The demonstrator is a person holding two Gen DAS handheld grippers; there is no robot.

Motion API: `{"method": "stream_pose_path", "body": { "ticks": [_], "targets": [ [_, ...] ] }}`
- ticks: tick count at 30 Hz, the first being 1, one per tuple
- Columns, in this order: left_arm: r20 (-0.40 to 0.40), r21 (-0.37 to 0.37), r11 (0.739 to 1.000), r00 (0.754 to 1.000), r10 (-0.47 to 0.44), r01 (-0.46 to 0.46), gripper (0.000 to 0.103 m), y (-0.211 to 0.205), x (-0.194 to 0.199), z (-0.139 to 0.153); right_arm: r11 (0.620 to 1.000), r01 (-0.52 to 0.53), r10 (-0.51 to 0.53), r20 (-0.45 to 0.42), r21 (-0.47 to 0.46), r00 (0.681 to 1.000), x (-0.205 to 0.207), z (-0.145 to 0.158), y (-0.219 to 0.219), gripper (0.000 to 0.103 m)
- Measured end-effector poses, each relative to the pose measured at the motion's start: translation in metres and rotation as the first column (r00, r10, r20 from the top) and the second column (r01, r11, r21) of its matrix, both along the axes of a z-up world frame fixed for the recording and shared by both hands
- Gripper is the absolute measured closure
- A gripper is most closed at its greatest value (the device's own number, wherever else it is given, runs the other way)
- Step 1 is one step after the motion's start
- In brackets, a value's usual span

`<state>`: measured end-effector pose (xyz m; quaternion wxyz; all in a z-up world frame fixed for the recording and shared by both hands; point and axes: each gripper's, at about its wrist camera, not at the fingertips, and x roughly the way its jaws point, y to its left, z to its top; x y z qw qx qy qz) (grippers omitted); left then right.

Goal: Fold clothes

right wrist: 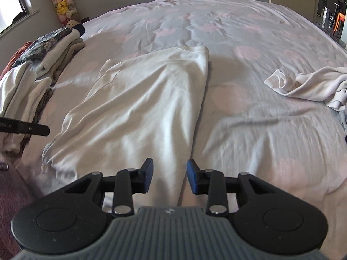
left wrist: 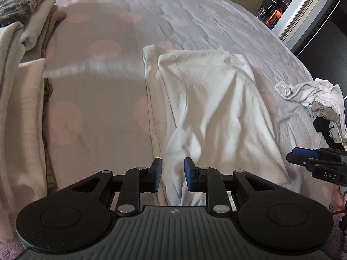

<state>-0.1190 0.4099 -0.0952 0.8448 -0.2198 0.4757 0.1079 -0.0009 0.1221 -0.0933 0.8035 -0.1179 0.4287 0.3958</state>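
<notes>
A white garment (left wrist: 208,108) lies folded lengthwise on the bed, running away from me; it also shows in the right wrist view (right wrist: 141,108). My left gripper (left wrist: 172,174) is open, its jaws either side of the garment's near left end. My right gripper (right wrist: 169,176) is open over the garment's near right edge. The right gripper also shows at the right edge of the left wrist view (left wrist: 312,158). The tip of the left gripper shows at the left edge of the right wrist view (right wrist: 32,129).
The bed has a grey cover with pink dots (right wrist: 249,52). A stack of folded clothes (right wrist: 32,69) sits at the left, also in the left wrist view (left wrist: 21,43). A heap of unfolded white clothes (right wrist: 314,84) lies at the right, also in the left wrist view (left wrist: 314,95).
</notes>
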Motion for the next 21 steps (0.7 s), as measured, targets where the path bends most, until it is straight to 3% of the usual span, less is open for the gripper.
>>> {"method": "stream_pose_path", "body": {
  "ticks": [6,12,16,21],
  "targets": [
    [-0.037,-0.029,0.999,0.999,0.035,-0.036,0.092,-0.004,-0.009,-0.011,0.995,-0.083,0.089,0.088,-0.063,0.992,-0.042,-0.009,-0.02,0.06],
    [-0.034,-0.065,0.997,0.998,0.05,-0.052,0.102,-0.003,-0.006,-0.018,0.996,-0.07,0.074,0.091,-0.047,0.993,-0.045,-0.021,-0.028,0.06],
    [-0.016,-0.009,0.998,0.998,0.064,-0.064,0.103,-0.001,-0.01,-0.004,0.995,-0.087,0.092,0.11,-0.051,0.99,-0.045,-0.025,-0.024,0.061],
    [-0.082,0.084,0.995,0.995,0.061,-0.054,0.103,0.004,-0.015,0.004,0.992,-0.089,0.098,0.106,-0.086,0.99,-0.044,-0.039,-0.019,0.064]
  ]
}}
